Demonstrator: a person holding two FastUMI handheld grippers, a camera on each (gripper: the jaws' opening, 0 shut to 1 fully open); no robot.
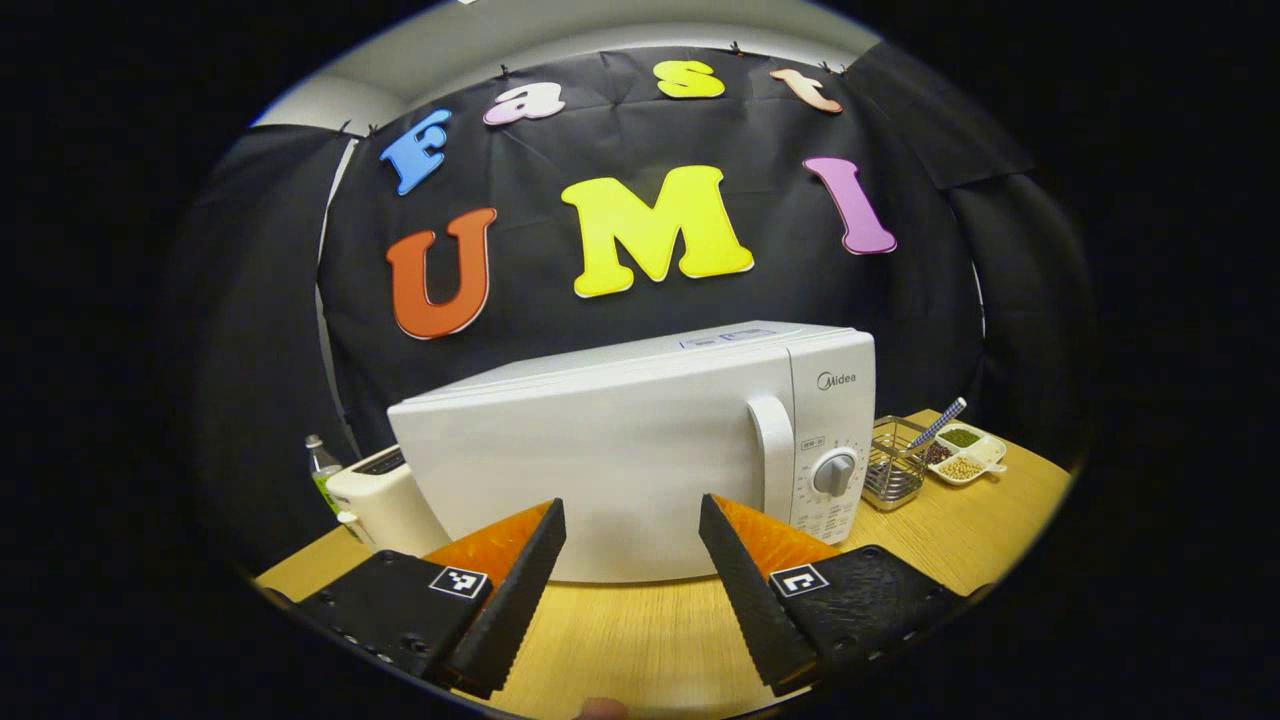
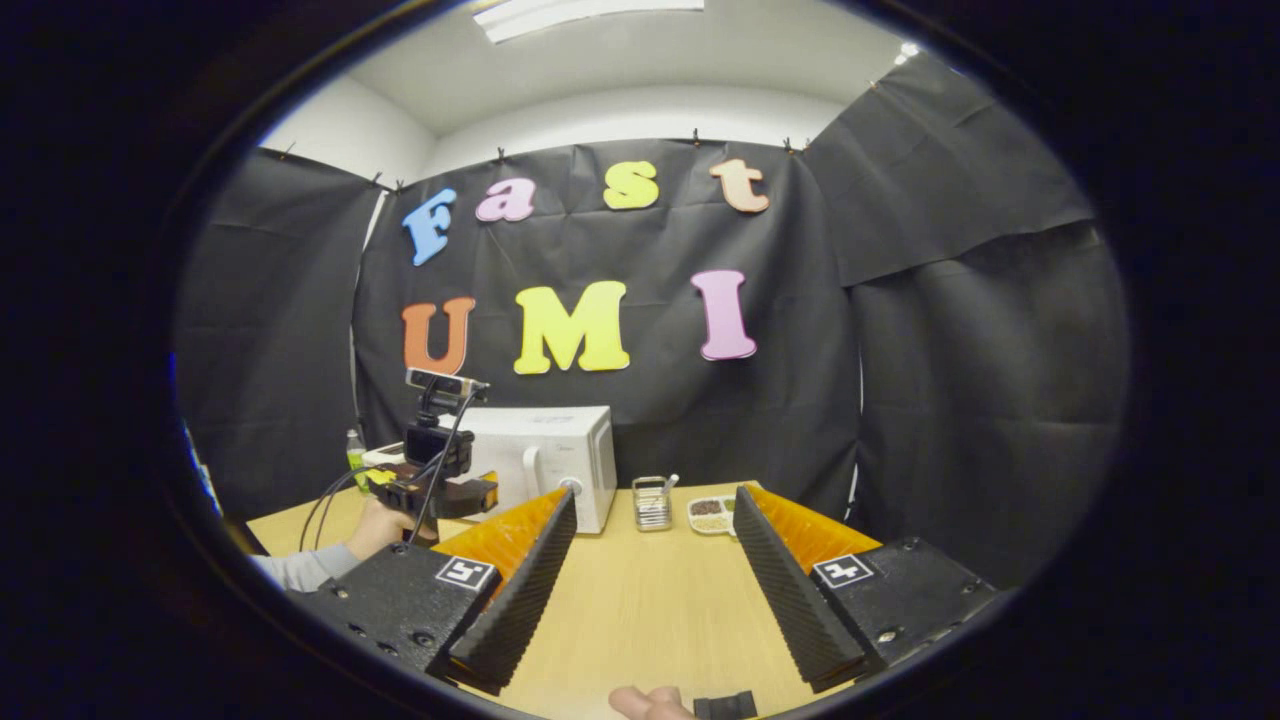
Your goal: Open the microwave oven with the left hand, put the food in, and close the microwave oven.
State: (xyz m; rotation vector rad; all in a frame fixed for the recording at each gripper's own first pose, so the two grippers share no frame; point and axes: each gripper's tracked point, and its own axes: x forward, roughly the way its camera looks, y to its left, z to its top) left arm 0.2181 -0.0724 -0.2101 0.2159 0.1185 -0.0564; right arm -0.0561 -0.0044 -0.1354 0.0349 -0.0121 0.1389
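- The microwave oven point(image 1: 640, 450) sits at the centre of the left gripper view on the wooden surface point(image 1: 640, 640), door closed; in the right gripper view it stands left of centre.
- The left gripper point(image 1: 632, 560) is released, fingers spread wide with nothing between them, facing the door and apart from it.
- The right gripper point(image 2: 655, 570) is likewise spread and empty, over bare surface well apart from the oven.
- The handle point(image 1: 772, 455), a white vertical bar right of centre beside the dial point(image 1: 835, 472), is the place to take hold.
- The handle looks stiff, smooth plastic, probably slippery; pinch across the bar and pull outward.
- The oven is likely heavy enough to stay put, though a sharp tug could slide it.
- A wire basket point(image 1: 893, 462) and a divided dish point(image 1: 968, 452) stand at right.
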